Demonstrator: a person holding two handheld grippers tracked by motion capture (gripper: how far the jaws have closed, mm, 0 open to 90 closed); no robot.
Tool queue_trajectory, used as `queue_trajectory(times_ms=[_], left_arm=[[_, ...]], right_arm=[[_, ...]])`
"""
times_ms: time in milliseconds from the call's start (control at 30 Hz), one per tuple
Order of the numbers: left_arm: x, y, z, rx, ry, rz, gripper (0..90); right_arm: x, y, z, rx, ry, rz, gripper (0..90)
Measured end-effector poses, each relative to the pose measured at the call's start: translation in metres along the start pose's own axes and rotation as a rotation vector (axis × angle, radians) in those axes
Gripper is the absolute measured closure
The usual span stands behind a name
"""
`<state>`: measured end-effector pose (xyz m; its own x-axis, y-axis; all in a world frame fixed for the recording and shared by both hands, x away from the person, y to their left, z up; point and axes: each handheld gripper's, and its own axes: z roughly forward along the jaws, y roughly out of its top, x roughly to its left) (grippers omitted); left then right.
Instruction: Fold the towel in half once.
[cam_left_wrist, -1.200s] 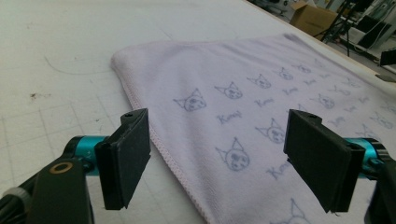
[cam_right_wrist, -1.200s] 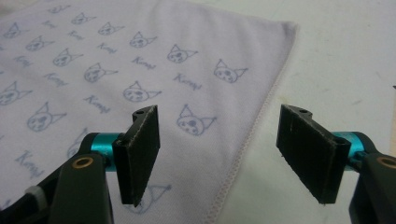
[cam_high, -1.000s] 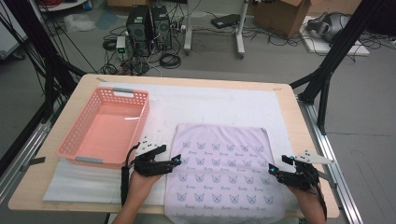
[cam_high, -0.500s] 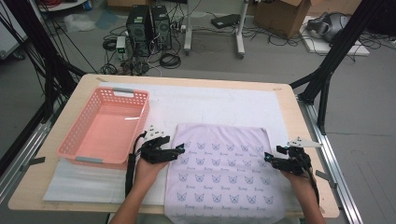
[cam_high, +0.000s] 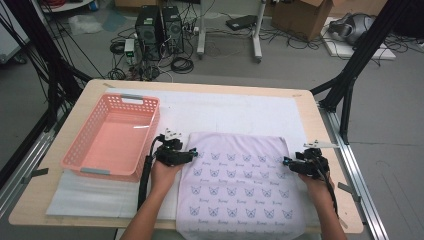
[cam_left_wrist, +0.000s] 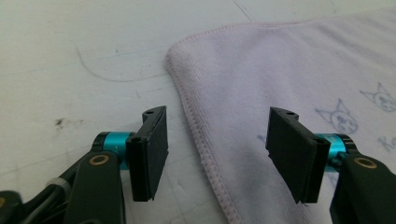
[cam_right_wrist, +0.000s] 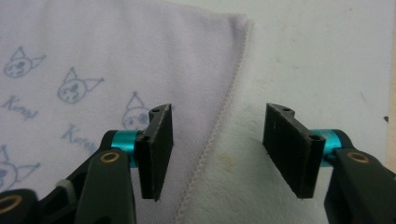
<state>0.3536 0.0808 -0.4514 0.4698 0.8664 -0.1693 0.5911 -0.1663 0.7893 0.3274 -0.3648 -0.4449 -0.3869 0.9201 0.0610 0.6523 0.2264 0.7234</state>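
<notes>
I see each hand-held gripper, left (cam_high: 192, 155) and right (cam_high: 287, 162), as black, with flat rectangular pads on teal collars, brass pivot screws and a black trailing cable. A grey plate tops the right one. Both forearms are bare of sleeves.

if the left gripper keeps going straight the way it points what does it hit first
Most likely the towel: its stitched left hem runs between the open jaws of the left gripper, which have just been closing, so it would probably meet that hem near the rounded corner. Height above the cloth is unclear.

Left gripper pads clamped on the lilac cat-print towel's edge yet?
Apart. In the left gripper view the left gripper straddles the hemmed edge of the lilac cat-print towel, a clear gap beside each pad; the jaws have just been closing.
</notes>
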Motion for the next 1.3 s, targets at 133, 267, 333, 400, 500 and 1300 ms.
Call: queue_trajectory(times_ms=[133, 267, 333, 400, 500, 1300], left_arm=[[-0.003, 0.001, 0.002, 0.004, 0.036, 0.032, 48.0], [-0.004, 0.000, 0.002, 0.006, 0.074, 0.070, 59.1], [-0.003, 0.000, 0.002, 0.006, 0.080, 0.078, 64.3], [-0.002, 0.000, 0.002, 0.004, 0.065, 0.070, 73.7], [-0.004, 0.001, 0.002, 0.002, 0.055, 0.088, 86.2], [0.001, 0.022, -0.032, -0.123, -0.015, -0.019, 86.3]], right_arm=[[0.001, 0.003, 0.002, 0.011, -0.008, -0.023, 51.0], [0.003, 0.008, 0.005, 0.019, 0.001, -0.047, 62.2], [0.006, 0.009, 0.006, 0.029, 0.015, -0.067, 74.7], [0.009, 0.010, 0.006, 0.033, 0.035, -0.082, 83.9], [0.008, 0.010, 0.006, 0.033, 0.049, -0.060, 87.0], [-0.008, 0.017, -0.033, -0.187, 0.096, 0.035, 87.8]])
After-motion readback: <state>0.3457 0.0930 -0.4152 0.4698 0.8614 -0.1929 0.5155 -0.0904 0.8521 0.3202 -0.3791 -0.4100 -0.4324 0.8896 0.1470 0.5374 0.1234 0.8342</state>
